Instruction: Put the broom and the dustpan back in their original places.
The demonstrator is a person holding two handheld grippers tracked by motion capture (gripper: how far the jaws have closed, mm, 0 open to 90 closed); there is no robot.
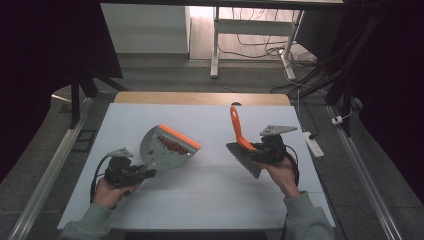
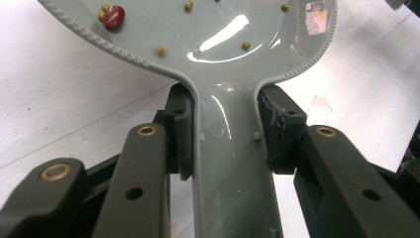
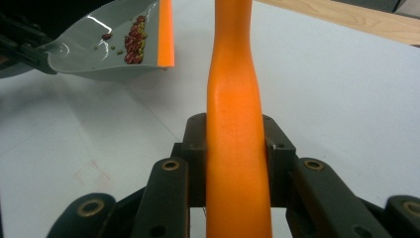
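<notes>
A grey dustpan (image 1: 167, 148) with an orange lip is lifted off the white table, its pan holding several red and green beans (image 1: 170, 145). My left gripper (image 1: 145, 173) is shut on the dustpan's grey handle (image 2: 233, 163); the pads press both sides of it. Beans (image 2: 113, 17) lie scattered in the pan just ahead of the jaws. My right gripper (image 1: 256, 148) is shut on the orange handle (image 3: 236, 148) of a brush (image 1: 243, 156). The grey bristles hang below the gripper and the handle points up and away. From the right gripper view, the dustpan (image 3: 99, 44) lies off to the upper left.
The white table top (image 1: 200, 195) has a wooden edge (image 1: 200, 98) at the far side. Metal rails (image 1: 50, 165) run along both sides of the table. A white desk frame (image 1: 215, 45) with cables stands beyond, and a power strip (image 1: 315, 142) lies on the floor right.
</notes>
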